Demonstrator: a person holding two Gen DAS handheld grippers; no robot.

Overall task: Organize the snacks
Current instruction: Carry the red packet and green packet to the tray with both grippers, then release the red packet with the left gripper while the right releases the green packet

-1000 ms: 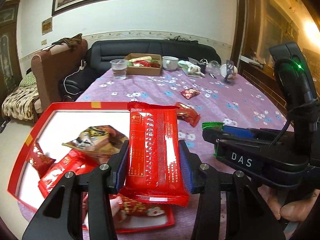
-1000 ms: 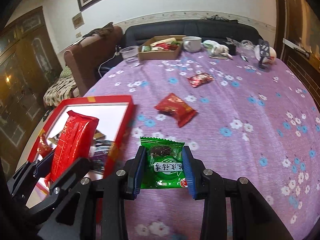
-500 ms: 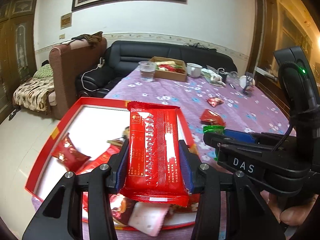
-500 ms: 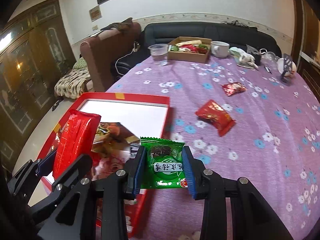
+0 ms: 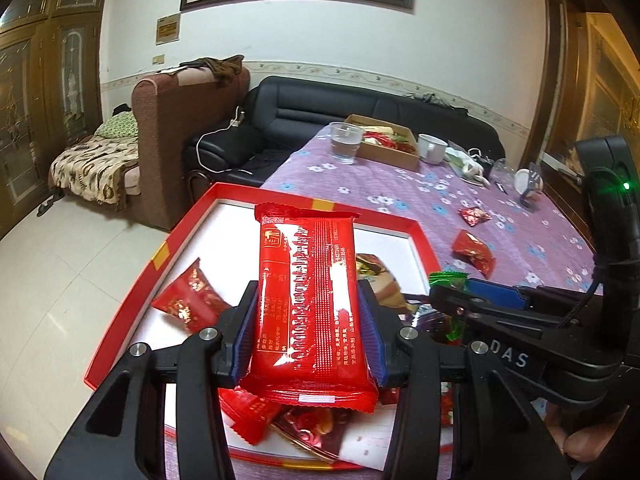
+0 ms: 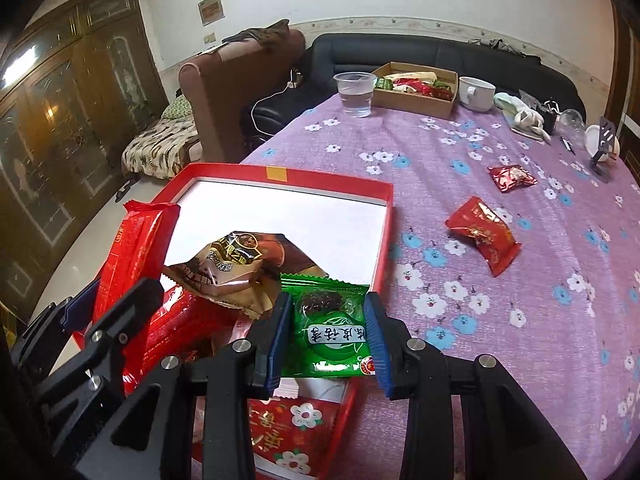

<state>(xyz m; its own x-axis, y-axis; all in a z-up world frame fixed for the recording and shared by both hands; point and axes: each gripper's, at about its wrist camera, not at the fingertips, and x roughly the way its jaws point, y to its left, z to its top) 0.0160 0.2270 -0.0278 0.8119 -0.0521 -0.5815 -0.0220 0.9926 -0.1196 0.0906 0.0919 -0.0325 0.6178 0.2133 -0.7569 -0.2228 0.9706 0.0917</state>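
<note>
Your left hand-held gripper (image 5: 308, 320) is pinching a long red wrapper (image 5: 310, 304) upright between its blue pads, held above the red tray (image 5: 384, 222). In the right wrist view the same red wrapper (image 6: 136, 248) stands over the tray's left side.

Your right hand-held gripper (image 6: 329, 334) is pinching a green candy packet (image 6: 326, 330) flat between its pads, over the near right corner of the red tray (image 6: 332, 186). From the left wrist view only the packet's green edge (image 5: 448, 279) shows past the right gripper's body.

Inside the tray: a brown-and-gold packet (image 6: 240, 264) lies near the middle, just left of the green packet. A small red packet (image 5: 186, 302) lies near the tray's left wall. More red wrappers are piled at the tray's near end, under both grippers. The far half of the tray floor is bare white.

The tray sits at the near left edge of the worktop (image 6: 460, 152), which has a purple flowered cloth. Right of the tray, on the cloth, lies a red packet (image 6: 484, 234); farther from the tray lies a smaller red packet (image 6: 512, 178). At the far end from the tray stand a plastic cup (image 6: 356, 94), a cardboard box of snacks (image 6: 416, 88) and a white mug (image 6: 476, 94).
</note>
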